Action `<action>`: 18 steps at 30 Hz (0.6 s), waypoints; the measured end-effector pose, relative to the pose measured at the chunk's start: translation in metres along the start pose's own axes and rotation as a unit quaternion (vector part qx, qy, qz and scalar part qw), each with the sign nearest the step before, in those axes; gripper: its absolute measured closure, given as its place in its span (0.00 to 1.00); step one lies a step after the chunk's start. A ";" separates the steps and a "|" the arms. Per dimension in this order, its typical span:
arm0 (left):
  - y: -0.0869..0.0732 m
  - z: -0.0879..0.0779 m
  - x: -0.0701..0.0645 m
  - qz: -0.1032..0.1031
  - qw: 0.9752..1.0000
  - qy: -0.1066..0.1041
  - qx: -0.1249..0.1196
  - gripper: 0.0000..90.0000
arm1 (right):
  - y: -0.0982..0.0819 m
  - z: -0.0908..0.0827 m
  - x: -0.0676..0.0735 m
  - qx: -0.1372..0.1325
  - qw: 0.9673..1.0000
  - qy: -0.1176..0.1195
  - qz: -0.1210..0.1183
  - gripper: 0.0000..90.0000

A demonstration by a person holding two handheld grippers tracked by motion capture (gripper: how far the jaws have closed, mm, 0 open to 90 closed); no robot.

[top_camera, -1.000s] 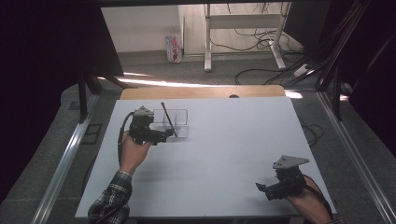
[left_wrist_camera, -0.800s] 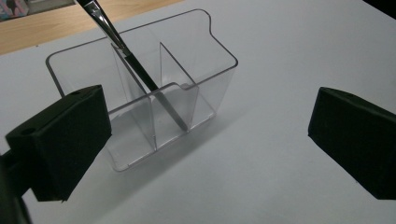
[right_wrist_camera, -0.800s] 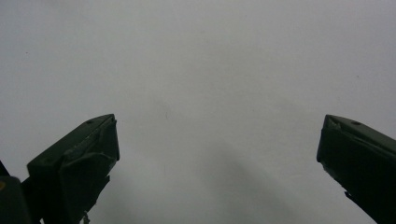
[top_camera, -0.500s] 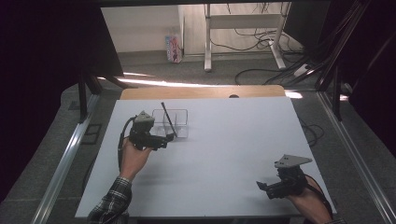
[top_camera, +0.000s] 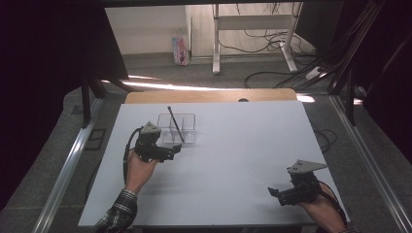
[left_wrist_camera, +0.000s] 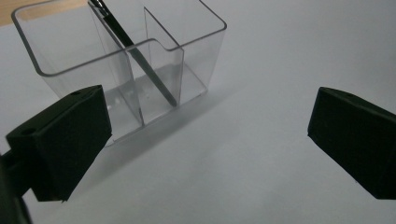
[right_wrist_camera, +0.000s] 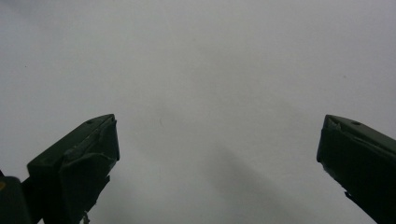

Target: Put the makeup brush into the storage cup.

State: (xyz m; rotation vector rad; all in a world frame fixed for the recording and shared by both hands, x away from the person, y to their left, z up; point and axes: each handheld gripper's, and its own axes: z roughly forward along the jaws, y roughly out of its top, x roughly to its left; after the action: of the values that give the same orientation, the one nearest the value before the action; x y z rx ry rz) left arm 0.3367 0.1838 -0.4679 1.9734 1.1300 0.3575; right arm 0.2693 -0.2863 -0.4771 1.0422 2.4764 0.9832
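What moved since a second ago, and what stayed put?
The left gripper pulled back a little from the clear holder, toward the person. Its jaws are open and hold nothing. The pen leans in the holder as before, and the holder has not shifted. The right gripper stays near the table's front right corner, open and empty.

Black tongs (top_camera: 175,149), black cable, grey three-cornered plate on top; plaid sleeve (top_camera: 116,213) on left forearm.
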 end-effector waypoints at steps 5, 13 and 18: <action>-0.002 -0.003 -0.002 0.004 1.000 -0.005 0.000 0.00 | 0.000 0.000 0.000 0.002 1.000 0.000 -0.002 0.00; -0.009 -0.011 -0.004 0.002 1.000 -0.006 0.001 0.00 | 0.001 -0.001 0.000 0.000 1.000 0.000 -0.003 0.00; -0.013 -0.015 -0.006 0.001 1.000 -0.004 -0.002 0.01 | 0.001 -0.001 0.001 -0.001 1.000 0.001 -0.003 0.00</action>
State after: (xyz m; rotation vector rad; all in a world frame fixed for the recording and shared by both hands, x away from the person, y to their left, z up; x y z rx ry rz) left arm 0.3164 0.1899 -0.4677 1.9711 1.1224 0.3510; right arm 0.2685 -0.2854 -0.4762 1.0321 2.4783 0.9855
